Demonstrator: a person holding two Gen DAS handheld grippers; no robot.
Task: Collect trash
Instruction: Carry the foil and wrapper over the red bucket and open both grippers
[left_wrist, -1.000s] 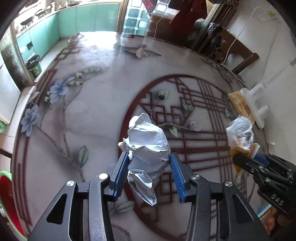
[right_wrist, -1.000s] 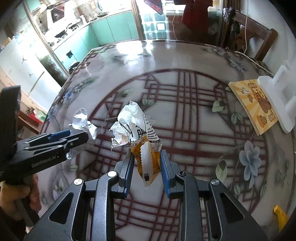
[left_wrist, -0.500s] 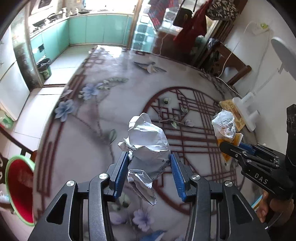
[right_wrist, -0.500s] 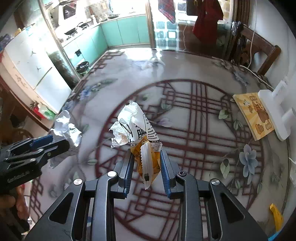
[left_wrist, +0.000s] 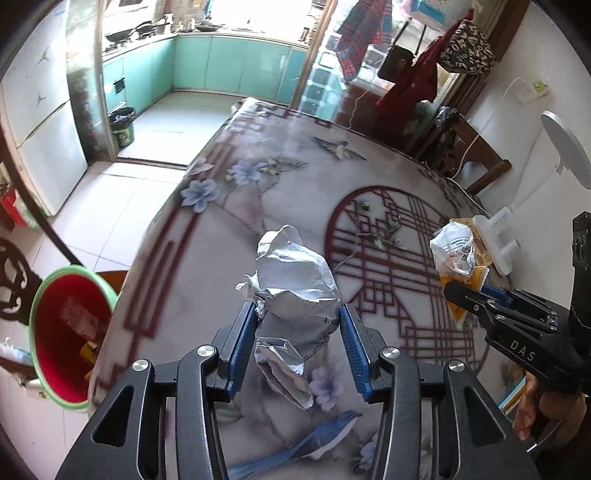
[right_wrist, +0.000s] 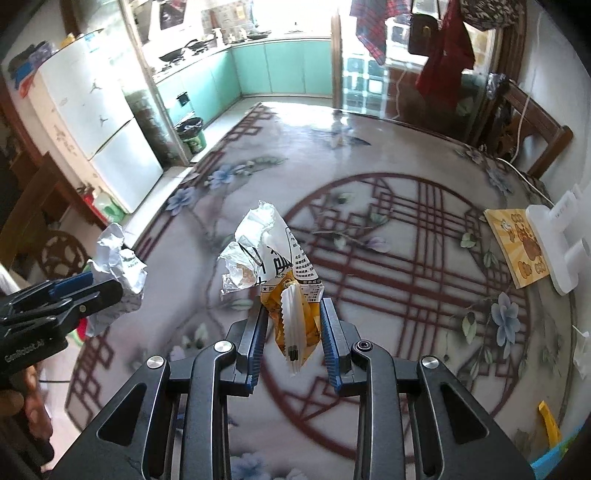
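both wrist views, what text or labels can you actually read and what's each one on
"DAS": white letters on the right gripper body, left wrist view.
"GenRobot.AI": faint lettering on the left gripper body, right wrist view; blurred, my best reading.
Black printed characters on the white and orange snack wrapper: too small and crumpled to read.
Small print on the crumpled silver wrapper: unreadable.
Yellow cartoon card: no readable words.

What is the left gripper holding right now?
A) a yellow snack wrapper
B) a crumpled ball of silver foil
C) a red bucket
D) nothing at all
B. In the left wrist view the left gripper has its blue pads pressed on both sides of the crumpled silver foil, held above the table; the yellow snack wrapper is in the right gripper.
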